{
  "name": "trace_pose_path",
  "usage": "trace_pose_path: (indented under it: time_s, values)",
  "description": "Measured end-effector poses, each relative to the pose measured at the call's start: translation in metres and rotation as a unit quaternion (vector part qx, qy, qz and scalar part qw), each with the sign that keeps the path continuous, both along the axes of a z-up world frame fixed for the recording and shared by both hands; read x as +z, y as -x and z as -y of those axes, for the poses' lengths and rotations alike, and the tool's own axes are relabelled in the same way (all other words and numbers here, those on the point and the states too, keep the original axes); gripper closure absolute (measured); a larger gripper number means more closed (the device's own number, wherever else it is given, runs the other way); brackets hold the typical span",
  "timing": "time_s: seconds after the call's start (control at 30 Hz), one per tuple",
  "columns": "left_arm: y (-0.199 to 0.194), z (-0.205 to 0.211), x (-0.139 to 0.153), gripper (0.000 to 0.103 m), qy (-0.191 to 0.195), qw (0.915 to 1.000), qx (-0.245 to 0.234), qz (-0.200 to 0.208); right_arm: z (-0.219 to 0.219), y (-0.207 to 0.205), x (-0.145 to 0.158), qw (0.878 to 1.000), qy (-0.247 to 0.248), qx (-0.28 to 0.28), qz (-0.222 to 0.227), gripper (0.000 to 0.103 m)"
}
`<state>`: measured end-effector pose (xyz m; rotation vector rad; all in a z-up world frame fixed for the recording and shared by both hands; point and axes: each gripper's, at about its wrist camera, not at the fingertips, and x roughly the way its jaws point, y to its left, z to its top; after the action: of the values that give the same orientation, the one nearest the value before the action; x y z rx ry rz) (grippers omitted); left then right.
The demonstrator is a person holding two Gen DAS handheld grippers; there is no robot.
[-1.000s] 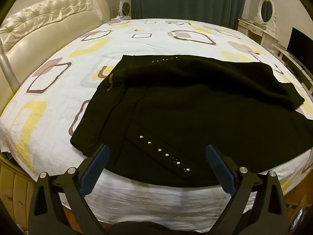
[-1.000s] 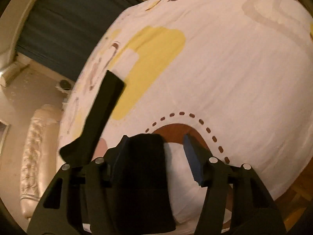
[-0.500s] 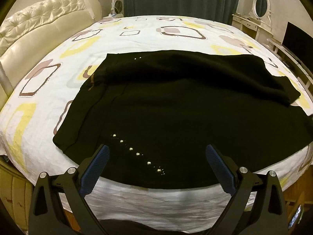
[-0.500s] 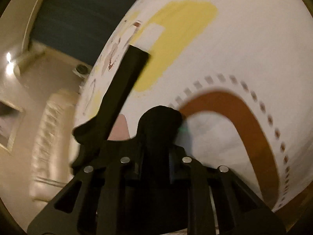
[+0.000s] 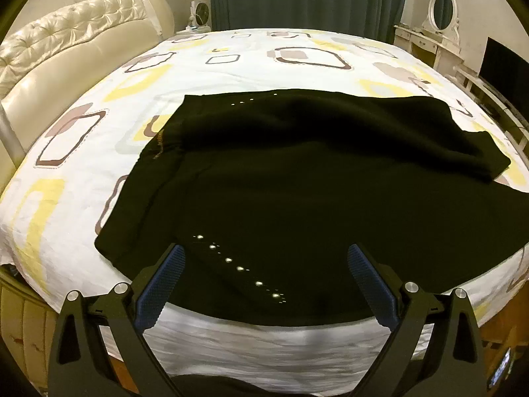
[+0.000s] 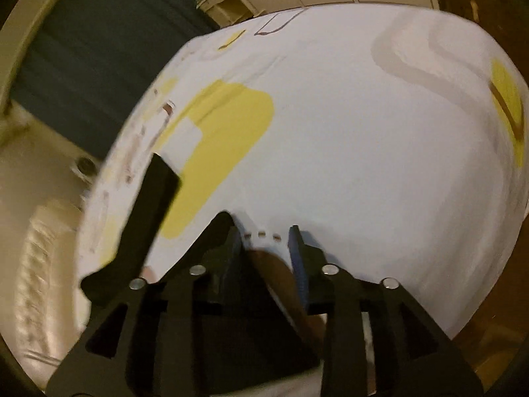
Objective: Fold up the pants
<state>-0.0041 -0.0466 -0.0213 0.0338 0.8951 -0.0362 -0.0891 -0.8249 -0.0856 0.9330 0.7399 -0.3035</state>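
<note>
Left wrist alone shows pants point(image 5: 297, 178) spread flat.

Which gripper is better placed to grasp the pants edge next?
Left. The left gripper is open directly above the black pants' near edge. The right gripper, jaws opening, mostly faces bare bedsheet.

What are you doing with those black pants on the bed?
Someone is folding the black pants on the bed, with a gripper in each hand. The pants lie spread out, one leg already laid across the top. The left gripper is wide open over the near edge, holding nothing. The right gripper is opening by a pant end; black cloth lies beside its jaws, but the pads don't press it.
</note>
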Motion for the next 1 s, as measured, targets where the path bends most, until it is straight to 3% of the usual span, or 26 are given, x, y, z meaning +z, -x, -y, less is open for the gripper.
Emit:
trace_pose_path:
  time_s: [0.07, 0.2, 0.37, 0.4, 0.43, 0.47, 0.63, 0.7, 0.77, 0.9, 1.0]
  values:
    - [-0.001, -0.003, -0.001, 0.005, 0.001, 1.0000, 0.003, 0.001, -0.003, 0.015, -0.001, 1.000, -0.011, -0.011, 0.000, 0.058]
    - [-0.001, -0.007, -0.004, 0.005, 0.005, 0.9999, 0.009, 0.000, -0.018, 0.044, -0.014, 0.998, -0.046, -0.031, 0.001, 0.058]
    - [-0.001, -0.008, -0.007, 0.005, 0.001, 1.0000, 0.005, -0.001, -0.037, 0.047, -0.018, 0.997, -0.071, -0.023, 0.003, 0.054]
    - [-0.001, -0.008, -0.007, 0.005, 0.002, 1.0000, 0.005, -0.001, -0.041, 0.042, -0.015, 0.998, -0.058, -0.011, -0.010, 0.057]
    - [-0.001, -0.008, -0.007, 0.005, 0.003, 1.0000, 0.006, -0.001, -0.044, 0.038, -0.011, 0.999, -0.035, -0.003, -0.025, 0.077]
    - [-0.002, -0.009, -0.008, 0.005, 0.004, 1.0000, 0.005, -0.001, -0.046, 0.033, -0.009, 0.999, -0.021, 0.004, -0.032, 0.084]
    - [-0.002, -0.010, -0.007, 0.005, 0.001, 1.0000, 0.003, 0.001, -0.048, 0.026, 0.014, 0.998, 0.053, 0.020, -0.021, 0.086]
    - [-0.002, -0.011, -0.006, 0.005, -0.002, 1.0000, -0.001, 0.003, -0.046, 0.024, 0.010, 0.996, 0.074, 0.026, -0.033, 0.086]
    - [-0.002, -0.011, -0.006, 0.005, -0.008, 0.9999, -0.006, 0.005, -0.040, 0.021, -0.004, 0.996, 0.063, 0.025, -0.052, 0.087]
    - [-0.005, -0.019, -0.004, 0.005, -0.009, 0.9998, -0.016, 0.008, -0.024, 0.033, -0.017, 0.999, 0.021, -0.018, -0.026, 0.087]
    - [-0.012, -0.028, -0.001, 0.005, -0.011, 0.9996, -0.025, 0.011, -0.023, 0.042, 0.002, 0.995, 0.071, -0.057, -0.051, 0.082]
